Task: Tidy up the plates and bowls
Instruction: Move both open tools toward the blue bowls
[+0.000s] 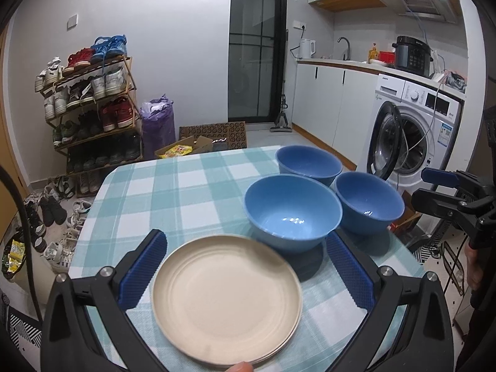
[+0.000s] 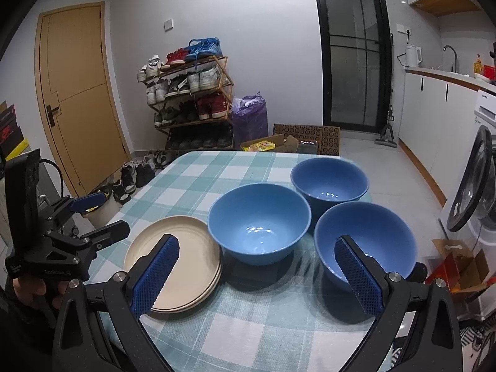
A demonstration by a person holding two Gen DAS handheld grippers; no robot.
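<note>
A stack of cream plates [image 1: 226, 300] [image 2: 176, 263] lies on the checked tablecloth [image 1: 173, 192] [image 2: 257, 325]. Three blue bowls stand apart beside it: a middle bowl [image 1: 293, 212] [image 2: 259, 223], a far bowl [image 1: 308, 162] [image 2: 330, 179] and a right bowl [image 1: 369, 206] [image 2: 365, 241]. My left gripper [image 1: 245, 266] is open, its fingers either side of the plates, above them. My right gripper [image 2: 257, 272] is open and empty, near the middle and right bowls. Each gripper shows in the other's view, the right one [image 1: 434, 190] and the left one [image 2: 93, 217].
A shoe rack [image 1: 90, 108] [image 2: 192, 99] and loose shoes stand left of the table. A washing machine [image 1: 412, 130] with its door open stands at the right. A purple bag [image 2: 249, 116] and cardboard boxes [image 2: 307, 138] lie on the floor beyond the table.
</note>
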